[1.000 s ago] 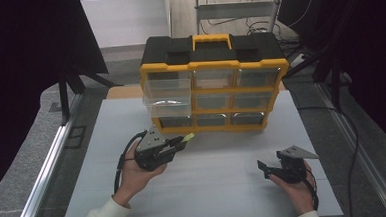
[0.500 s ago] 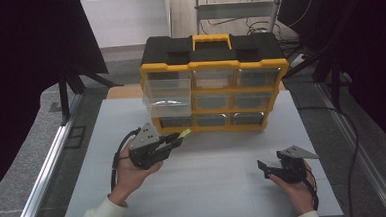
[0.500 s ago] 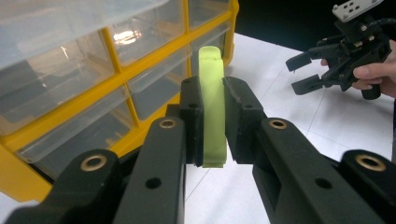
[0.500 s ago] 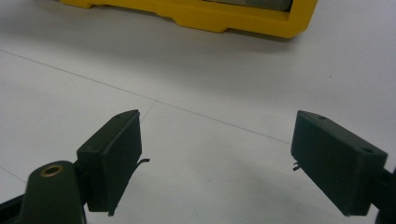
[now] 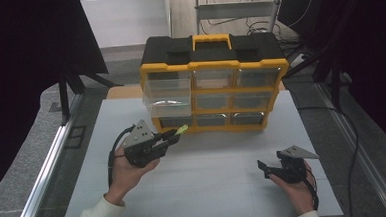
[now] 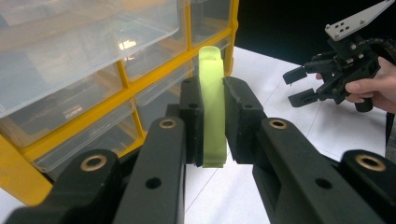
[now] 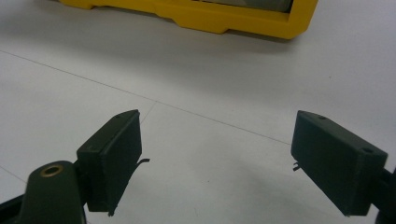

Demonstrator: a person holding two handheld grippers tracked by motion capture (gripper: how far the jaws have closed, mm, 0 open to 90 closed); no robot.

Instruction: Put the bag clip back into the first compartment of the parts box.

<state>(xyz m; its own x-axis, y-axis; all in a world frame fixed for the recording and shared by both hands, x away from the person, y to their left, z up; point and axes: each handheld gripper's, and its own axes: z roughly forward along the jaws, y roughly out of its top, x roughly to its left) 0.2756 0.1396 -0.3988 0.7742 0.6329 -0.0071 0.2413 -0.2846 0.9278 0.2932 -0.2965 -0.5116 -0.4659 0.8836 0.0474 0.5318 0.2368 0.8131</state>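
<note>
A yellow and black drawer organiser (image 5: pixel 213 82) stands at the back of the white table (image 5: pixel 205 188). Its clear top-left drawer (image 5: pixel 168 96) is pulled out towards me. My left gripper (image 5: pixel 175 134) is shut on a pale green flat piece (image 6: pixel 212 107), whose rounded end (image 5: pixel 182 129) sticks out towards the bottom-left drawers (image 6: pixel 84 135). It hovers just in front of and below the pulled-out drawer. My right gripper (image 5: pixel 265 169) rests low at the front right, open, with nothing between its black fingers (image 7: pixel 112 154). It also shows far off in the left gripper view (image 6: pixel 299 86).
The organiser's yellow base (image 7: pixel 205 18) lies ahead of the right gripper across bare tabletop. A metal rail (image 5: pixel 44 171) runs along the table's left side. Cables (image 5: pixel 353 145) trail on the floor at the right. Dark curtains flank both sides.
The left hand has lifted slightly and tilted, bringing the green piece a little nearer the organiser's lower left drawers. The right hand has stayed still.
</note>
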